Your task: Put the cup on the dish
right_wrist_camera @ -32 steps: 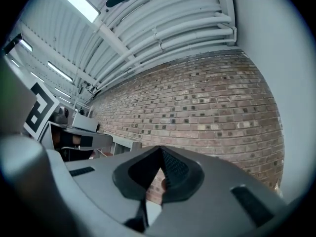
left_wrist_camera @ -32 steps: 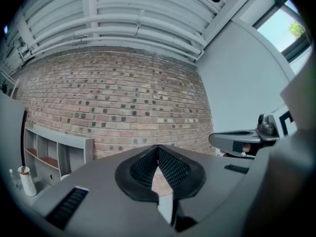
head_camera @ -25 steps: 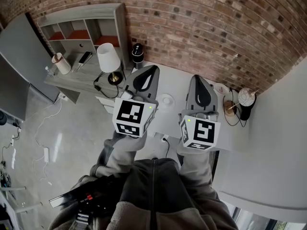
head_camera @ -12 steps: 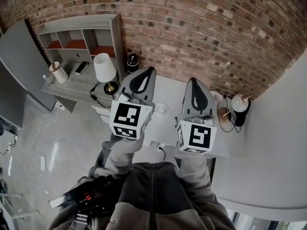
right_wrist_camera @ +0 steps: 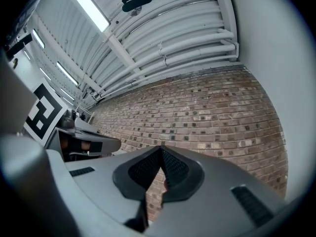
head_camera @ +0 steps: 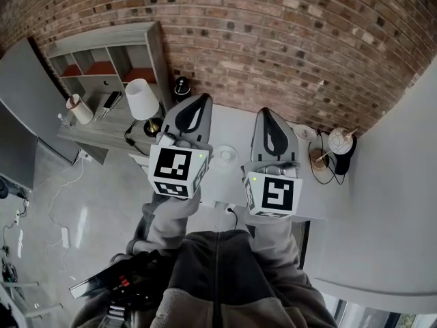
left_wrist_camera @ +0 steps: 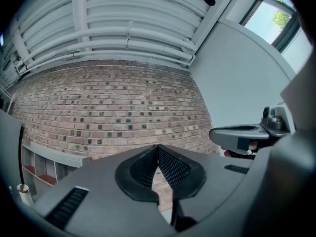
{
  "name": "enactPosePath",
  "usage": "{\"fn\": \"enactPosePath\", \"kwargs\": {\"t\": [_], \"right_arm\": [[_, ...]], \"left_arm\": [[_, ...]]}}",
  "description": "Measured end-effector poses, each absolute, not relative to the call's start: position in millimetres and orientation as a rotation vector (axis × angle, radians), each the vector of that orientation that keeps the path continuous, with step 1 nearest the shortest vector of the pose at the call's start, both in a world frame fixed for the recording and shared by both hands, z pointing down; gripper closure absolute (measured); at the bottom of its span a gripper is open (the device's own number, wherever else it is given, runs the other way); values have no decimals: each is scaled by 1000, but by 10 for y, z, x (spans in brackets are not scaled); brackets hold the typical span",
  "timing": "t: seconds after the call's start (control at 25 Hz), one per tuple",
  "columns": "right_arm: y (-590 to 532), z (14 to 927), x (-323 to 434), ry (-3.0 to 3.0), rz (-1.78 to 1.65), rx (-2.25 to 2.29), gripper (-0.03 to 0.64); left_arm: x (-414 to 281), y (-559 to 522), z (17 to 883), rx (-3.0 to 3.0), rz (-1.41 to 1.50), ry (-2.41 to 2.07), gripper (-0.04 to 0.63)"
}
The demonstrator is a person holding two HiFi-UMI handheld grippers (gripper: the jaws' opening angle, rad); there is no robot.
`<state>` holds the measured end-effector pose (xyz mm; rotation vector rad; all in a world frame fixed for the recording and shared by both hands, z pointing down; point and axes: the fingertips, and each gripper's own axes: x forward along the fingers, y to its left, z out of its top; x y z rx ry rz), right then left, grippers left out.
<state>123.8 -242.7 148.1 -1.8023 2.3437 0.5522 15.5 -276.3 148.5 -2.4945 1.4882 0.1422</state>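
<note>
A small white cup [head_camera: 225,154] stands on the white table [head_camera: 232,125], between my two grippers in the head view. Past the right gripper a shallow white dish [head_camera: 305,132] lies near the table's back right. My left gripper [head_camera: 194,102] is held above the table's left part, jaws shut with nothing between them. My right gripper [head_camera: 271,116] hangs beside it, also shut and empty. Both gripper views look up at the brick wall: left gripper [left_wrist_camera: 158,147], right gripper [right_wrist_camera: 161,150]. Neither view shows the cup or the dish.
A brick wall [head_camera: 287,39] backs the table. At the right stand a white globe on a black base [head_camera: 339,142] and a wooden holder with sticks [head_camera: 317,157]. To the left are a white-shaded lamp [head_camera: 140,98], a black cylinder [head_camera: 179,86] and a grey shelf unit [head_camera: 102,57].
Both grippers have drifted a little left and up in the head view, and the head's view has shifted with them. Their jaws have stayed shut.
</note>
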Motion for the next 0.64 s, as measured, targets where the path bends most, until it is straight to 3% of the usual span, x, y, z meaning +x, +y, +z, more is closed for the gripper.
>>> {"fn": "enactPosePath", "kwargs": {"t": [0.64], "right_arm": [[-2567,1461,1231,2353,521,-1761,615]], "left_arm": [[101,-2879,1490,-2475,139,1536,589]]}}
